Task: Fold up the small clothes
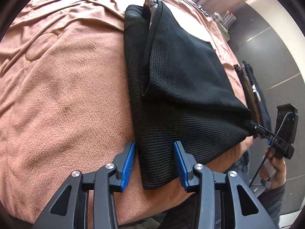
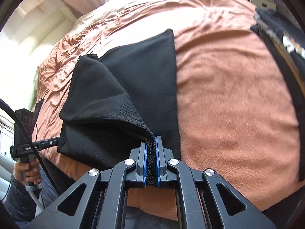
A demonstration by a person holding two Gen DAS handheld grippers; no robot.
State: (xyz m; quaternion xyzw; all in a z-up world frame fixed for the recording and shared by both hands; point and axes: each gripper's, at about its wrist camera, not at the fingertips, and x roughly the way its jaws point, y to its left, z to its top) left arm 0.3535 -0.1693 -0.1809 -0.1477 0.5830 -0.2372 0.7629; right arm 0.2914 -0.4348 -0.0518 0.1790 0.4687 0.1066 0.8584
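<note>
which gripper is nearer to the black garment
Right. The right gripper is shut on the black garment, lifting a corner; the left gripper is open, fingers straddling its near corner.

I'm working in a home bedroom: a bed with a rumpled pink blanket [image 1: 63, 87], tiled floor [image 1: 266, 43] beside it.

The left claw [image 1: 154, 164] stands wide open, its blue pads [image 1: 128, 166] well apart, one on either side of a cloth corner and low over the bed. The right claw [image 2: 151, 160] is clamped tight, its pads pressed together on a pinch of black knit. Each claw is held by a hand [image 2: 28, 171] wrapped round its grip, with a dark sleeve [image 2: 17, 200] below.
</note>
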